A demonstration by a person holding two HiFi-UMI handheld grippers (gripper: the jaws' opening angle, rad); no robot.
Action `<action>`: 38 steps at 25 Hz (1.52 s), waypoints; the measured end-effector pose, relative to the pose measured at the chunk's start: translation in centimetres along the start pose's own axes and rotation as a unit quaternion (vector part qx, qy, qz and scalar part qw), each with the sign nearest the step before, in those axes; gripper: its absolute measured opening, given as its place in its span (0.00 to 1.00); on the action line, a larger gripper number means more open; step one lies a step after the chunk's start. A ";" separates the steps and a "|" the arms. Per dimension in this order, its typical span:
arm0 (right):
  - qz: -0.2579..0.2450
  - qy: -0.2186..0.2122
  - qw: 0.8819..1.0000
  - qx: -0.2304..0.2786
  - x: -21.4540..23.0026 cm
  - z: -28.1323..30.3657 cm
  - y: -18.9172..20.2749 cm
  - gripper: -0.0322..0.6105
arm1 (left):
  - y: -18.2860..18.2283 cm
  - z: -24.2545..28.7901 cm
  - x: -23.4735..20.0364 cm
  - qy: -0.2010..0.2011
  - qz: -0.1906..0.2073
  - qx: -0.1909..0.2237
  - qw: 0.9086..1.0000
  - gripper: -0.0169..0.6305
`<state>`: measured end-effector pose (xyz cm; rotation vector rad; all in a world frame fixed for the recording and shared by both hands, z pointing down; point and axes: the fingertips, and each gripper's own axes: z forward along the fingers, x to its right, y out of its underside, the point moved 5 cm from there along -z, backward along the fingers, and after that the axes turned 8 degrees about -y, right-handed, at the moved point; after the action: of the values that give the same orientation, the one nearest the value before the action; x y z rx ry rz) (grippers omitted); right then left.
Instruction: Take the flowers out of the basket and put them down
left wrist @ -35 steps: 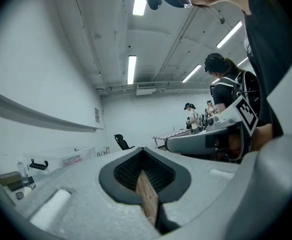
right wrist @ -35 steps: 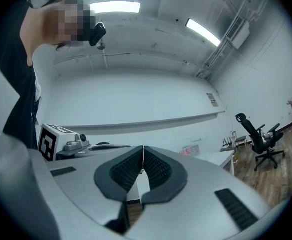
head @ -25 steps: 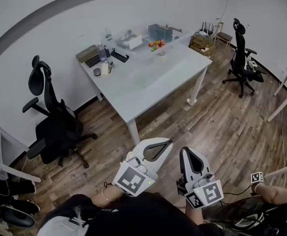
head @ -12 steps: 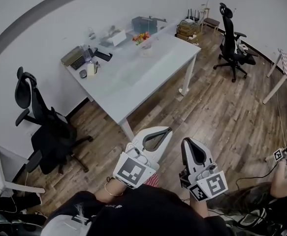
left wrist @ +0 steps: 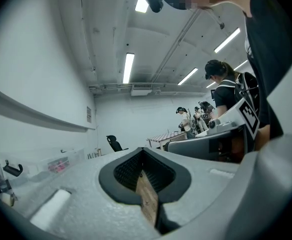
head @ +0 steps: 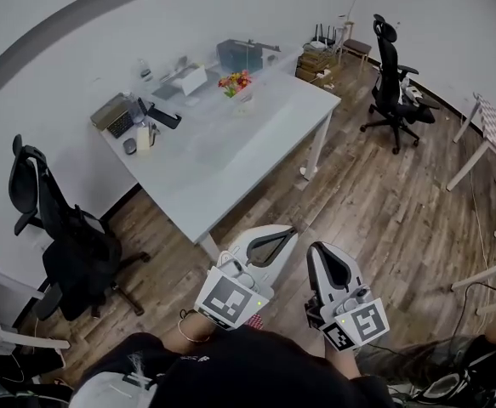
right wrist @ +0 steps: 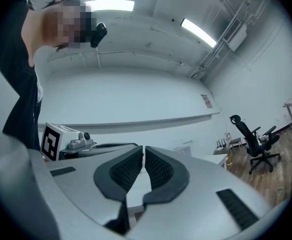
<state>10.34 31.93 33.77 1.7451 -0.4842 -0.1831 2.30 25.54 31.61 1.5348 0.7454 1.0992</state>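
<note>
left gripper [head: 292, 231] clenched, empty | right gripper [head: 316, 250] clenched, empty; both sat lower centre | flowers [head: 235, 81] lay well apart, upper centre, on the table [head: 230, 155] | seemingly stood upright in the basket [head: 244, 99], long axis vertical, though too small to confirm | nothing done: reach, lift-out and set-down remained

The flowers [head: 236, 82] stand on the table [head: 230, 168] near its far edge, with a box [head: 237, 55] behind them at the far corner. A keyboard [head: 118, 122] lies at the left end. 1 near chair [head: 65, 232] stands left of the table, and 1 far chair [head: 390, 79] stands beyond its right end.
</note>
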 end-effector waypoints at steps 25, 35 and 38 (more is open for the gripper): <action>-0.012 -0.021 0.999 -0.032 3.9 14.9 2.0 0.07 | 4.3 3.2 -14.3 -0.035 -0.047 0.012 0.998 0.02; -0.008 -0.010 0.999 -0.044 4.2 16.5 3.1 0.07 | 6.0 3.0 -16.0 -0.034 -0.066 0.002 0.997 0.02; -0.007 -0.006 0.999 -0.048 4.5 16.6 3.4 0.07 | 6.5 3.3 -15.9 -0.029 -0.075 0.000 0.997 0.02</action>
<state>7.34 14.65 33.74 1.6548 -0.4660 -0.2237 -1.27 8.51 33.60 1.4800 0.8068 0.9398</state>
